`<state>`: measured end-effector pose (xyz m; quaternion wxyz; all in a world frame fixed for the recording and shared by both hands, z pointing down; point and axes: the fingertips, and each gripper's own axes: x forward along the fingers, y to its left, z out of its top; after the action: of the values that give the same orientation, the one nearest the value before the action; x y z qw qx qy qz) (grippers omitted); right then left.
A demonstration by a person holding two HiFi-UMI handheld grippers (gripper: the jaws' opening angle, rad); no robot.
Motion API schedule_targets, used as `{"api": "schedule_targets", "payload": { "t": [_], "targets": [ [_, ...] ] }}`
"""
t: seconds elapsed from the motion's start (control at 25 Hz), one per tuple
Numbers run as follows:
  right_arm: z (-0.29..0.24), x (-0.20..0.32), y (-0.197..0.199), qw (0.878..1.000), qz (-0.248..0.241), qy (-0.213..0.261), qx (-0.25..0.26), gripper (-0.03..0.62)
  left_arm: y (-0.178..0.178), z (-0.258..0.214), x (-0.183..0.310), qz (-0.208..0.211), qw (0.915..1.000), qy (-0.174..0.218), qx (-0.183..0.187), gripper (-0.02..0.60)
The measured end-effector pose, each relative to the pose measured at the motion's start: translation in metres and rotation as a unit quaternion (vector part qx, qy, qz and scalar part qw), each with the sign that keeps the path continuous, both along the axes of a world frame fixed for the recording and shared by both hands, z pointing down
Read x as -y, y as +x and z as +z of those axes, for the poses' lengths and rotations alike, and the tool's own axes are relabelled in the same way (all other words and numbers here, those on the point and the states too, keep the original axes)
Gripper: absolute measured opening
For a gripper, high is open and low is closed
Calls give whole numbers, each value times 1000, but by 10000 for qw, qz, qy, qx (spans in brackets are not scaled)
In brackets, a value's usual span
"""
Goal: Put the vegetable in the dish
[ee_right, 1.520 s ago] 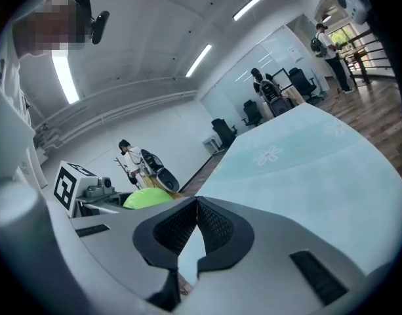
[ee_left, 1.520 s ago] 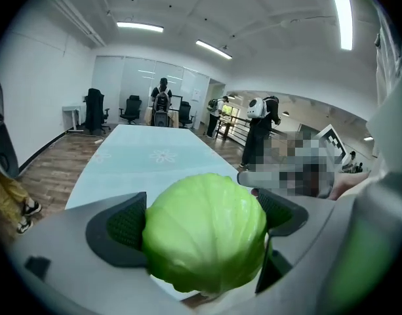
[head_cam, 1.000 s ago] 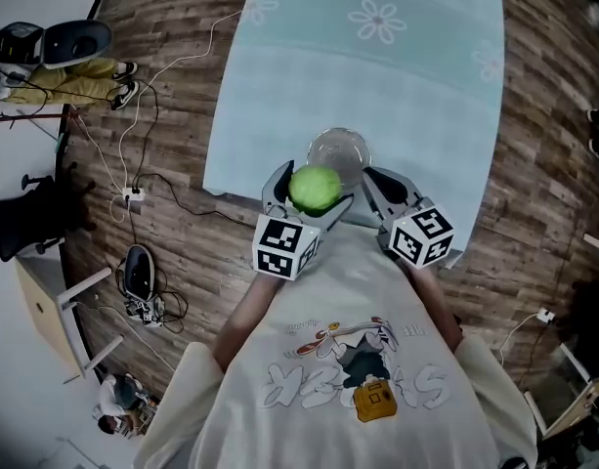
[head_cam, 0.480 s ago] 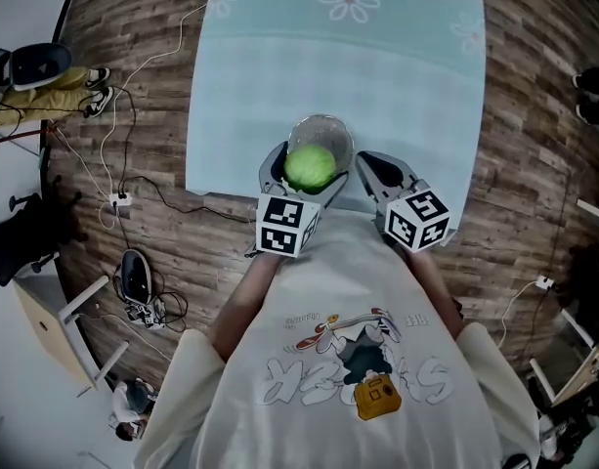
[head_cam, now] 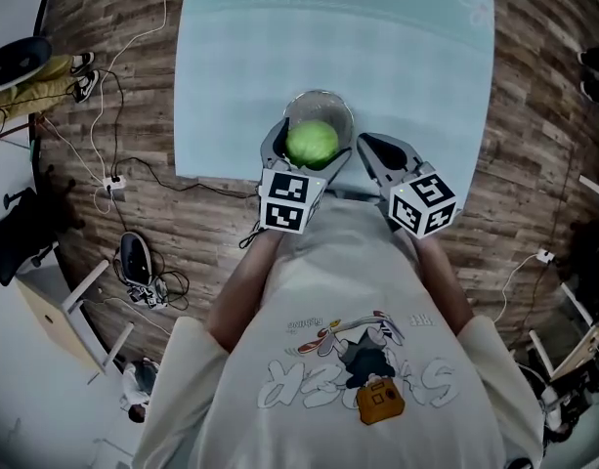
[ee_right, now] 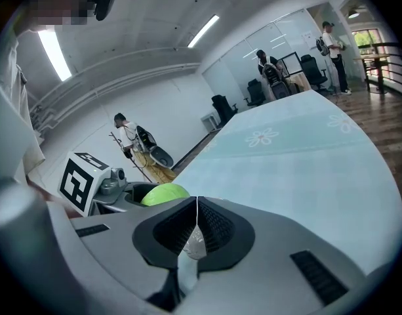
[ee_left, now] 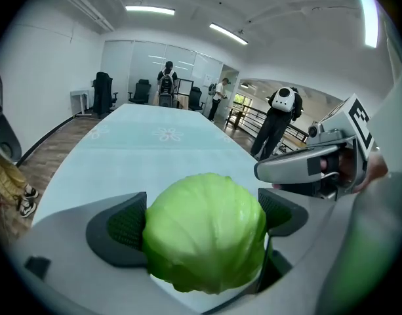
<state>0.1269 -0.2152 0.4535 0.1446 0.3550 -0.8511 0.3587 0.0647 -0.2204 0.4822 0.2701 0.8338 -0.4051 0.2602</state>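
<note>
A round green cabbage [head_cam: 312, 143] [ee_left: 206, 230] is clamped between the two jaws of my left gripper [head_cam: 309, 147] [ee_left: 204, 223]. In the head view it hangs right above a clear glass dish [head_cam: 319, 106] near the table's front edge, hiding most of the dish. My right gripper [head_cam: 373, 152] [ee_right: 195, 223] is just right of the dish, jaws pressed together with nothing between them. From the right gripper view the cabbage [ee_right: 164, 193] peeks out to the left, behind the left gripper's marker cube [ee_right: 84, 175].
The table [head_cam: 240, 76] has a pale blue cloth with white flower prints. Its front edge runs just under the grippers. Wooden floor, cables and a power strip [head_cam: 111, 181] lie to the left. People stand far off in the room.
My left gripper has carried the cabbage forward, from the table's front edge to above the glass dish. The right gripper moved forward alongside and stayed shut.
</note>
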Motion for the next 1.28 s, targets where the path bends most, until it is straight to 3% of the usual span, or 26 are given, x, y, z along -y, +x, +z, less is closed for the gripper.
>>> {"api": "schedule_targets", "payload": {
  "t": [0.32,0.68,1.04,1.28],
  "targets": [
    [21,-7,9,9995,174,-254,-120,23,-13,36,11,-31,9998,-145,143,535],
    [30,-2,24,9984,384,-379,-194,23,-3,69,16,21,9989,-391,239,535],
    [35,3,30,9973,527,-472,-209,23,2,106,26,-3,9953,-768,583,535],
    [41,6,43,9960,640,-577,-225,23,17,124,28,230,9894,-1095,929,535]
  ]
}}
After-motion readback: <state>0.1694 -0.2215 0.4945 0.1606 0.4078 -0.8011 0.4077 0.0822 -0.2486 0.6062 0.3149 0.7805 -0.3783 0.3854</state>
